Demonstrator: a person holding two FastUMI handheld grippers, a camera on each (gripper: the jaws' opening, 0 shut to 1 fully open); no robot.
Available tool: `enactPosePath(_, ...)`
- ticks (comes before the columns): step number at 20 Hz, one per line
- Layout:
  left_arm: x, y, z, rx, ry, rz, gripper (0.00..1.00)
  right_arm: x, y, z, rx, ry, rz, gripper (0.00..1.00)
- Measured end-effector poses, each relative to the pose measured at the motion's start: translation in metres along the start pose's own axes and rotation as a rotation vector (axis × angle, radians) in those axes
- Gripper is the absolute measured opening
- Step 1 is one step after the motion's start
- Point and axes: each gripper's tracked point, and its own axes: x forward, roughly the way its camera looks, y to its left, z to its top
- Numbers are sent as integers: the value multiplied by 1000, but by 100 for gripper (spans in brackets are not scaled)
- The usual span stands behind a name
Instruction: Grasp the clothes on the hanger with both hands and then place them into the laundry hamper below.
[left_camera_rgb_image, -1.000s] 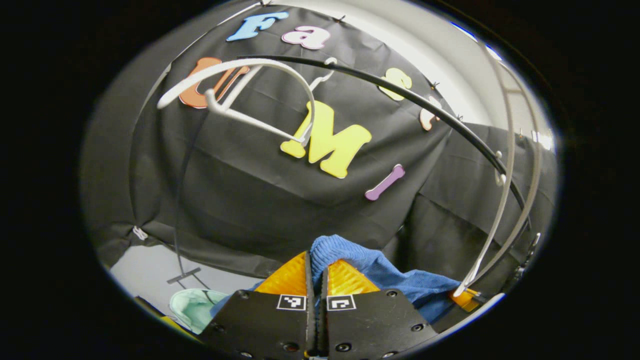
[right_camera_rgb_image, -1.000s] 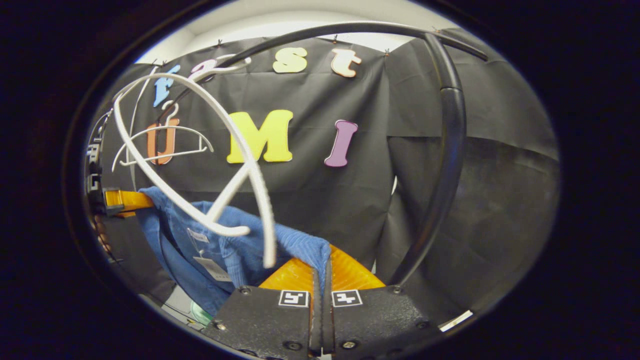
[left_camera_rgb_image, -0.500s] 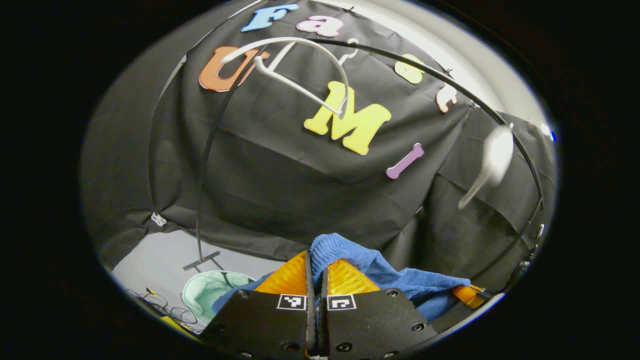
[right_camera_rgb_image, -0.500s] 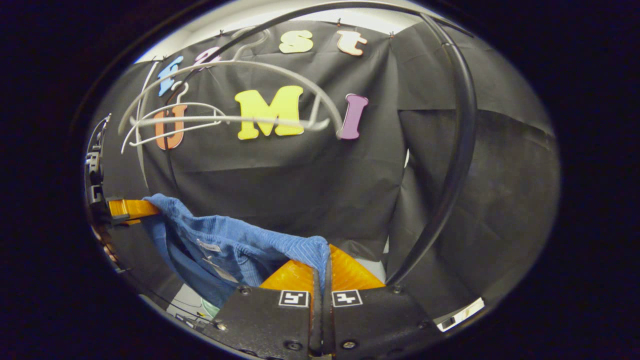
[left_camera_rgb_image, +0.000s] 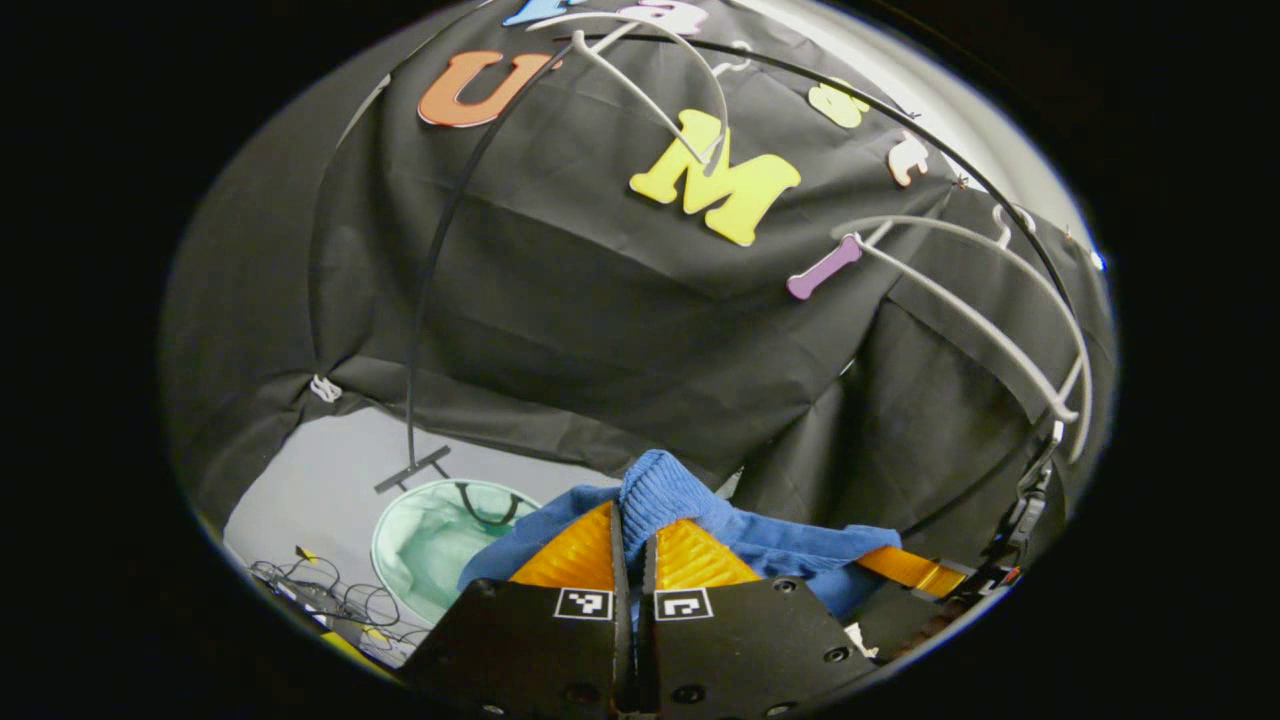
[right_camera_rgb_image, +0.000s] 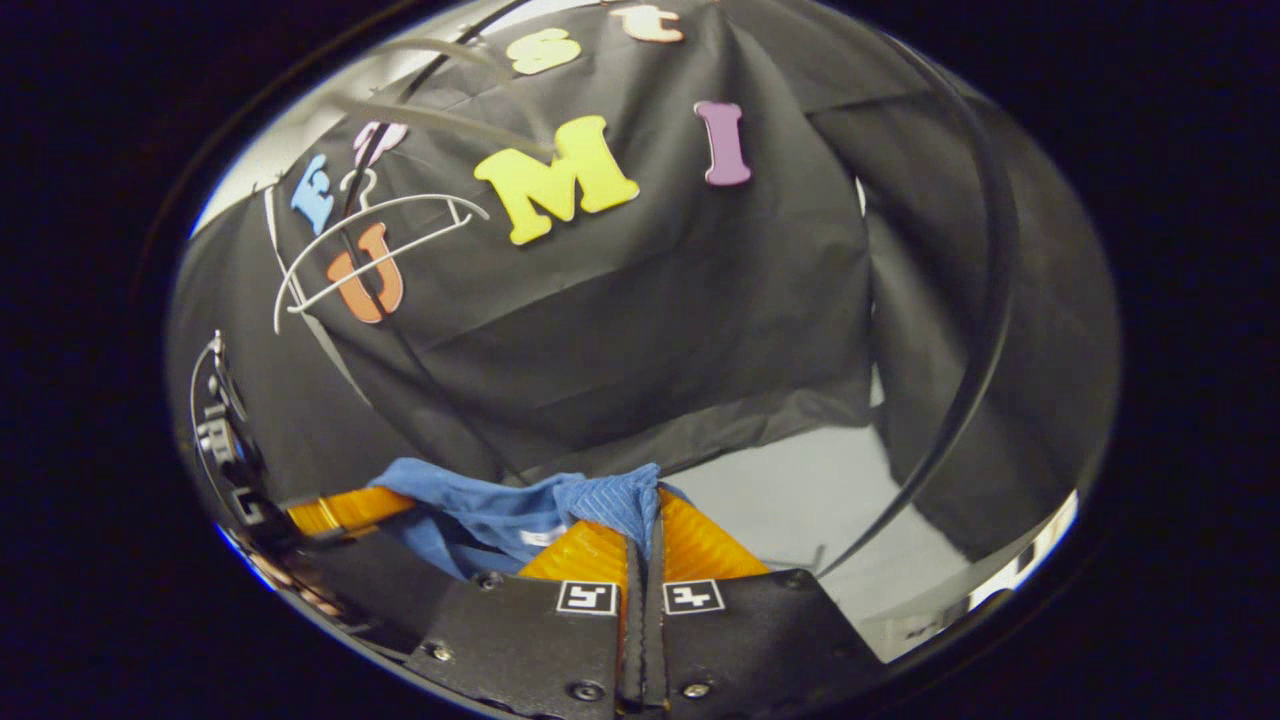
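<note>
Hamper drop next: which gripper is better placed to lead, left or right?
Left, probably. The left gripper, shut on the blue garment, has the green hamper open just below-left of its fingers. The right gripper also grips the garment, with grey floor ahead.

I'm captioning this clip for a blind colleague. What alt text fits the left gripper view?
The left gripper is shut on a blue garment, which stretches right to the other gripper. Below left, a pale green laundry hamper stands open on the grey floor; two bare white hangers hang from a black rail above.
</note>
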Motion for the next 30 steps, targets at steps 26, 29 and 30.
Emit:
enactPosePath(26, -16, 66, 51, 53, -31, 17, 5, 112, 197, -41, 220, 228, 390, 4)
enactPosePath(29, 16, 106, -2, 64, 143, 115, 9, 153, 138, -88, 151, 352, 165, 3)
enactPosePath(30, 21, 120, -20, 60, 204, 149, 19, 160, 113, -105, 102, 413, 82, 19)
